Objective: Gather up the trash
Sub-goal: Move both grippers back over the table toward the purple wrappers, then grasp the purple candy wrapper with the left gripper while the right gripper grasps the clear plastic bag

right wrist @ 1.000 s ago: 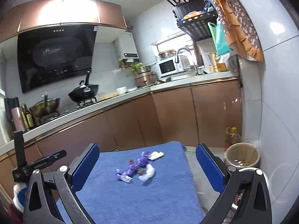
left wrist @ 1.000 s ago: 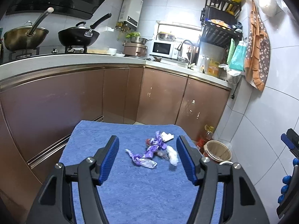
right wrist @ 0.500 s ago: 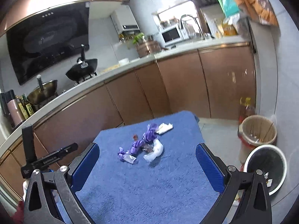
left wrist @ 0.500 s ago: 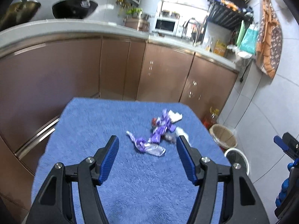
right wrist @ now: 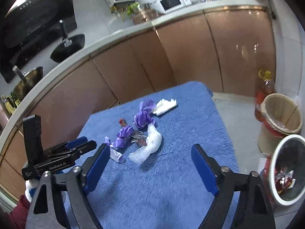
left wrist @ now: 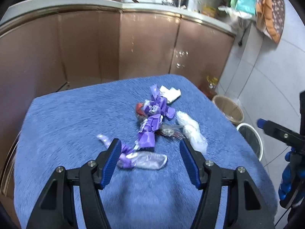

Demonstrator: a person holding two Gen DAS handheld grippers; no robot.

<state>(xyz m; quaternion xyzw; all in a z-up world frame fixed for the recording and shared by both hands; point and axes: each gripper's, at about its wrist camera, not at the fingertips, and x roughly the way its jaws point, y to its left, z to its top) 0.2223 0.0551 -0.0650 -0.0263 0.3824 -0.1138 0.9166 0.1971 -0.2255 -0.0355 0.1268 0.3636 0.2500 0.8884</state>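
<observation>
roughly three purple wrappers (left wrist: 149, 127), two bins (right wrist: 287, 169), one tissue (right wrist: 164, 105).

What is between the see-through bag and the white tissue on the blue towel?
In the right wrist view, crumpled purple wrappers lie between the clear plastic bag and the white tissue on the blue towel; the left wrist view shows the same.
</observation>
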